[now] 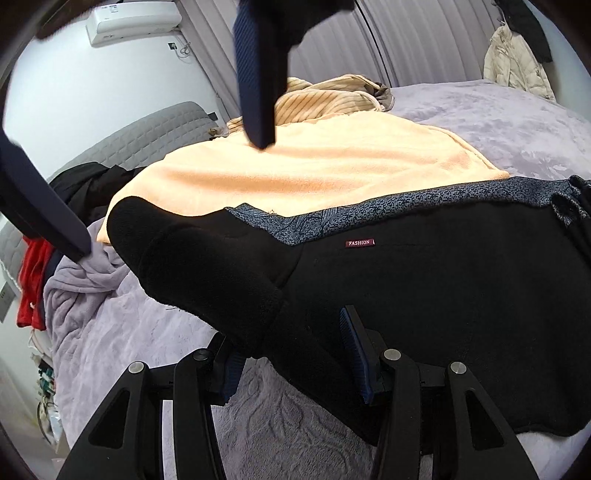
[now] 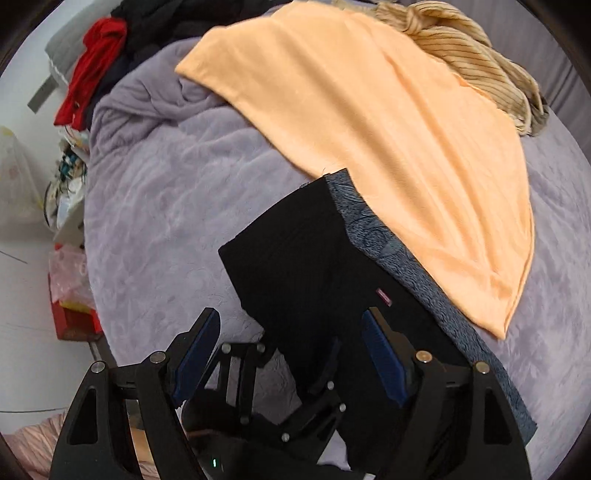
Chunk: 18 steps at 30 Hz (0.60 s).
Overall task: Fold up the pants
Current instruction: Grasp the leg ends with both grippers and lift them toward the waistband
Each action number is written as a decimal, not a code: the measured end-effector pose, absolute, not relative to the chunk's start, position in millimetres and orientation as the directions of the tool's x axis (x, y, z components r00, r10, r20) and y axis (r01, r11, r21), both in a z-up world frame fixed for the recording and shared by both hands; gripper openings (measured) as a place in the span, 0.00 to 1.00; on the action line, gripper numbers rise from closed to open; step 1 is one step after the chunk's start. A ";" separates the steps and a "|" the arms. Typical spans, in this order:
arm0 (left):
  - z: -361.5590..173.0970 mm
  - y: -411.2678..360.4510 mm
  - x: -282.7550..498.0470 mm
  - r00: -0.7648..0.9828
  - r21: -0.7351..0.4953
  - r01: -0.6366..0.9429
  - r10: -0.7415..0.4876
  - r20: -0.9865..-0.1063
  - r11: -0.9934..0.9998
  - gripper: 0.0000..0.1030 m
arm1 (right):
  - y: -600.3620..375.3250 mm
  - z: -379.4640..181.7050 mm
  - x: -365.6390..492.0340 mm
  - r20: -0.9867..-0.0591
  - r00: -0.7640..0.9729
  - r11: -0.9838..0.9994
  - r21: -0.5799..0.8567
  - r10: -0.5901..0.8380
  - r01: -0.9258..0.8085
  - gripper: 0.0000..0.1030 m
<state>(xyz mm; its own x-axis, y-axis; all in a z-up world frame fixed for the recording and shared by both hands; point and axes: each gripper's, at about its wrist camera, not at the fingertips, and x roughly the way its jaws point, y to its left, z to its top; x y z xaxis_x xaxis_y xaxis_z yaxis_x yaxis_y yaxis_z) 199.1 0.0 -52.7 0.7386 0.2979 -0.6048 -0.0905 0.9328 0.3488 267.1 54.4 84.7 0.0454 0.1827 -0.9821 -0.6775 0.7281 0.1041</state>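
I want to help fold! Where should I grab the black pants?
Probably grab the black pants at the free corner of the folded end, coming from the purple blanket side. That edge lies bare and flat; the far edge is tucked beside the orange cloth.

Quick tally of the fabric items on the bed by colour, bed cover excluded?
Black with blue patterned lining: 1, the pants
Orange: 1, a flat cloth
Tan striped: 1, a crumpled garment
Red: 1, a garment at the bed edge
Plain black: 1 dark heap; how many pieces is unclear
Total: 5
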 end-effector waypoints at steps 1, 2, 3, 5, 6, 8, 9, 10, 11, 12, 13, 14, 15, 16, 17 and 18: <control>-52.3 0.3 198.3 0.740 0.346 -0.090 0.295 -0.604 0.934 0.48 | 64.9 74.0 271.1 -0.988 0.028 0.717 0.089 0.149 -0.691 0.79; -52.5 1.3 198.8 0.741 0.343 -0.090 0.293 -0.604 0.935 0.48 | 74.2 64.3 274.6 -0.994 0.016 0.708 0.068 0.112 -0.703 0.79; -52.5 1.3 199.2 0.743 0.341 -0.089 0.291 -0.603 0.936 0.48 | 81.3 55.7 277.8 -0.997 0.010 0.704 0.047 0.077 -0.708 0.79; -54.4 0.9 201.3 0.741 0.333 -0.087 0.285 -0.609 0.939 0.48 | 87.5 43.2 285.0 -0.999 -0.009 0.697 0.032 0.038 -0.716 0.76; -55.5 1.7 201.7 0.740 0.329 -0.086 0.281 -0.611 0.941 0.48 | 89.3 38.1 287.0 -0.999 -0.025 0.693 0.038 0.028 -0.720 0.69; -55.5 1.8 201.9 0.743 0.317 -0.074 0.264 -0.615 0.945 0.48 | 91.2 34.6 286.3 -0.996 -0.071 0.682 0.090 0.056 -0.725 0.29; -54.8 1.0 200.2 0.748 0.323 -0.075 0.267 -0.608 0.944 0.48 | 90.4 36.9 284.9 -0.997 -0.064 0.682 0.083 0.053 -0.727 0.28; -52.7 0.0 198.4 0.755 0.325 -0.073 0.265 -0.599 0.943 0.48 | 91.6 42.9 283.1 -0.997 -0.049 0.675 0.075 0.056 -0.734 0.27; -49.5 -1.1 196.3 0.764 0.324 -0.068 0.258 -0.591 0.944 0.48 | 88.1 49.4 282.4 -0.997 -0.033 0.679 0.070 0.067 -0.730 0.26; -46.5 -2.9 194.7 0.773 0.324 -0.064 0.253 -0.582 0.944 0.48 | 82.0 57.9 282.7 -0.996 -0.018 0.694 0.077 0.092 -0.716 0.26; -42.5 -5.2 190.7 0.784 0.326 -0.059 0.246 -0.570 0.944 0.48 | 75.4 66.7 284.0 -0.992 -0.006 0.707 0.093 0.125 -0.701 0.25; -37.5 -8.2 186.2 0.795 0.325 -0.051 0.235 -0.559 0.944 0.48 | 63.4 77.7 284.1 -0.985 0.006 0.724 0.124 0.174 -0.679 0.25; -31.8 -11.8 181.4 0.808 0.323 -0.040 0.220 -0.546 0.946 0.48 | 50.0 88.3 284.8 -0.975 0.017 0.739 0.156 0.221 -0.655 0.25; -26.3 -16.5 176.6 0.821 0.321 -0.026 0.204 -0.534 0.947 0.48 | 36.0 98.5 286.5 -0.963 0.024 0.753 0.195 0.269 -0.628 0.25; -21.0 -22.0 172.0 0.831 0.326 -0.015 0.193 -0.521 0.945 0.48 | 20.2 107.6 287.1 -0.948 0.030 0.764 0.238 0.318 -0.600 0.25; -15.0 -29.4 167.7 0.843 0.334 -0.001 0.181 -0.507 0.943 0.48 | 0.7 117.3 286.9 -0.927 0.036 0.771 0.287 0.372 -0.568 0.25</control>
<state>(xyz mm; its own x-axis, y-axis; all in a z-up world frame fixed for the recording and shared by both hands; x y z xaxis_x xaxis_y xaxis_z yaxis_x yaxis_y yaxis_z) 167.7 -29.4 -15.0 0.8428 0.1807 -0.5070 -0.0015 0.9427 0.3335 286.9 0.7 117.3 0.0364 0.3721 -0.9275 -0.5681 0.7712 0.2871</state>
